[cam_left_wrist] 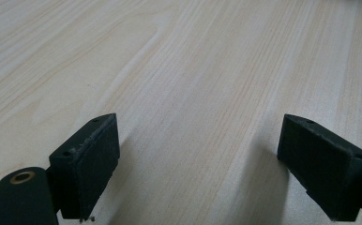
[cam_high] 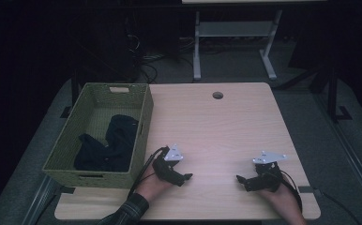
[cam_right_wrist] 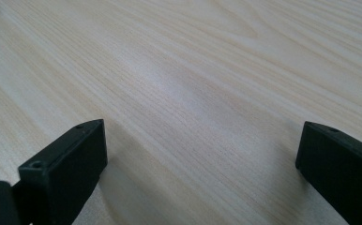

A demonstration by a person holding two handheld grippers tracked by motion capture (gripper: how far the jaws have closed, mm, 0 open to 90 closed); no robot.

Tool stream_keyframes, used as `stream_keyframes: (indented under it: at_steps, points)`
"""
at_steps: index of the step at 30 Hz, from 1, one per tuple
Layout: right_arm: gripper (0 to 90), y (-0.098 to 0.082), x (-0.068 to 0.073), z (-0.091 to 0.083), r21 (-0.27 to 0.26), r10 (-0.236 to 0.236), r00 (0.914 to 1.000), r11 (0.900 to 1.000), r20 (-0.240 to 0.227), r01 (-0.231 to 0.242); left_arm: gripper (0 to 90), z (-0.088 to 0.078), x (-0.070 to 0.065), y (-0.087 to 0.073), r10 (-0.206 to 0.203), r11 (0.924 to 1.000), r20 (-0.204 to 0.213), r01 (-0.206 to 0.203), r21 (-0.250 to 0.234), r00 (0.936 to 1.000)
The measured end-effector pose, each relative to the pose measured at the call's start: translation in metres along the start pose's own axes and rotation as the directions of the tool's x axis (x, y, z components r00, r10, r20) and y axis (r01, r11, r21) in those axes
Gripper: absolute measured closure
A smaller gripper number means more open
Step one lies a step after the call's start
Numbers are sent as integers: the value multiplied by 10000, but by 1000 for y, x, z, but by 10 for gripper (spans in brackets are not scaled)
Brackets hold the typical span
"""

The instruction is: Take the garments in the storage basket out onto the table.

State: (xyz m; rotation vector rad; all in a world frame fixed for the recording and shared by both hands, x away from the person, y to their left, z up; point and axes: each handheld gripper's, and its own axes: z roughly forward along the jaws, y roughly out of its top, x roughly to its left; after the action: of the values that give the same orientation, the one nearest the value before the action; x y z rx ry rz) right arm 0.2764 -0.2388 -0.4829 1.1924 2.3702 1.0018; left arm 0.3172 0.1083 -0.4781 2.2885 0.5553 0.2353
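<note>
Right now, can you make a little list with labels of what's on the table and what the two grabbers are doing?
table: light wooden table with a small round hole near the far edge
basket: green woven basket at the table's left side
in the basket: dark cloth, crumpled
left gripper: low over bare wood beside the basket, jaws open, holding nothing
right gripper: low over bare wood at the near right, jaws open, holding nothing
between the grippers: bare wood
</note>
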Motion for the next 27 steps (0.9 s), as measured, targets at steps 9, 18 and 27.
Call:
stream_keyframes:
  at_steps: [9,18,27]
  points:
    - [19,0,0,0,-1,2,10000,10000,-1,-2,127,0,0,0,-6,10000,-8,6,30,10000]
    - [19,1,0,1,-8,9,10000,10000,-11,-9,135,-1,1,3,-53,9997,-23,53,244,10000]
    - [19,2,0,2,18,20,10000,10000,-5,-20,136,-4,6,3,-689,9974,92,687,214,9976]
